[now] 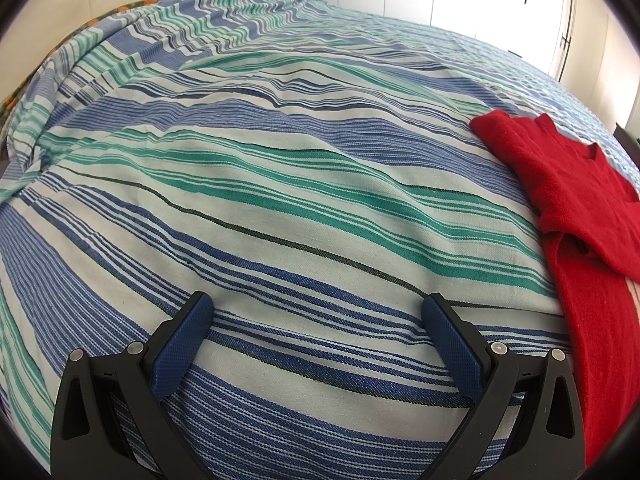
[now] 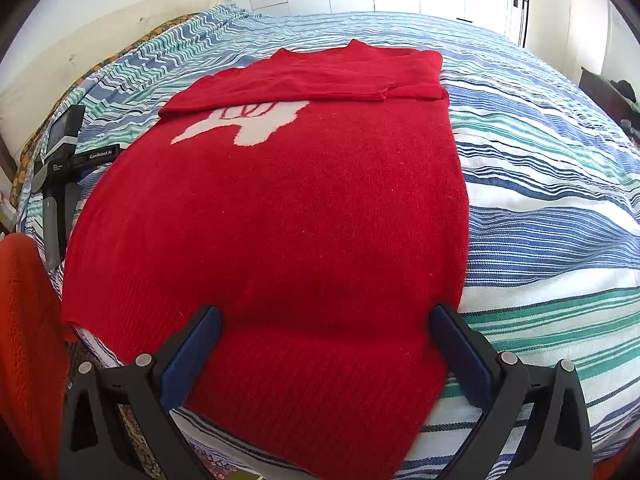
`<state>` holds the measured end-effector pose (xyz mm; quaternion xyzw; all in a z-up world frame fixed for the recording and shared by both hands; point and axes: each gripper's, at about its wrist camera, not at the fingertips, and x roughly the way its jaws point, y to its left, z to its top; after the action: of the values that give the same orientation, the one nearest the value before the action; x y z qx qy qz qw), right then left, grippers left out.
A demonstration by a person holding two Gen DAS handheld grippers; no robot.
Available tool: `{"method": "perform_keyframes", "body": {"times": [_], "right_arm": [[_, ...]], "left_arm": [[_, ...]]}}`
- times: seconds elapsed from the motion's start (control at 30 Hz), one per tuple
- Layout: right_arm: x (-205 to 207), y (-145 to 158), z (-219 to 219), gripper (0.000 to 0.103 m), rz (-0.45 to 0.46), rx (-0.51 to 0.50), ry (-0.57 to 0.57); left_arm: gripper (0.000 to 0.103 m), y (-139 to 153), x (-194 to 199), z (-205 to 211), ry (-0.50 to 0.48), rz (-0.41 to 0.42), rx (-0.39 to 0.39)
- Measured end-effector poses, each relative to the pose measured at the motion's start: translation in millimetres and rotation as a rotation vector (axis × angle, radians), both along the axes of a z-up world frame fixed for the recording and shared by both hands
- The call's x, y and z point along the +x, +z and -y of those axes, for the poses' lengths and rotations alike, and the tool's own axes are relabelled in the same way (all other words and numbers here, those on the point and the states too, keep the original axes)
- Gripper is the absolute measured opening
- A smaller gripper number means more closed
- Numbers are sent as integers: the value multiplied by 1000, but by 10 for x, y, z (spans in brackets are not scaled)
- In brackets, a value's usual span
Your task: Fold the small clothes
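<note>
From the left wrist view, the left gripper [image 1: 316, 312] hangs with its blue-padded fingers spread wide over bare blue, green and white striped bedspread [image 1: 260, 184], pinching nothing. Only a slice of the red knitted sweater [image 1: 580, 208] shows, at the right edge.

The right wrist view takes in the whole sweater [image 2: 280, 208], flat on the bedspread [image 2: 552, 200], sleeves folded across the chest above a white knitted motif [image 2: 248, 122]. The right gripper [image 2: 326, 326] straddles the ribbed hem, fingers wide apart, gripping nothing. The left gripper's black body [image 2: 60, 168] lies just beside the sweater's left edge.
</note>
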<state>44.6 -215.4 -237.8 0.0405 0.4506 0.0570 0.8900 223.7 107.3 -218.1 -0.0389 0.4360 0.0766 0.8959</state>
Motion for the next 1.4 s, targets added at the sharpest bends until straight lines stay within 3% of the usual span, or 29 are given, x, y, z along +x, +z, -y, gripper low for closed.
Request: {"method": "perform_keyframes", "body": {"times": [0.57,0.87,0.93,1.0,1.1,1.23,1.3,1.4], "right_arm": [[-12,50,23,103,-3,21,2],[-209,448,523,102,103,255,-137],[-230,480,676,102,104,329,-173],[-209,482,833,102,74,413,-195],[-153,475,1063,100,0,515,-179],[-99,384,1244,93,-160,653,-64],[-83,270,1205,88,-253,726,16],[-52,129,1056,80,-341,758,89]], "left_arm": [[103,2,5,3,-1,2,-1],[103,-8,107,32,18,-33,12],[103,15,125,20,31,-86,-9],[102,82,142,25,-14,-172,-26],[100,335,-129,46,-142,-236,-148],[101,649,-990,280,-390,-250,-423],[100,576,-1318,489,-466,-308,-465],[99,331,-1530,777,-493,-397,-464]]}}
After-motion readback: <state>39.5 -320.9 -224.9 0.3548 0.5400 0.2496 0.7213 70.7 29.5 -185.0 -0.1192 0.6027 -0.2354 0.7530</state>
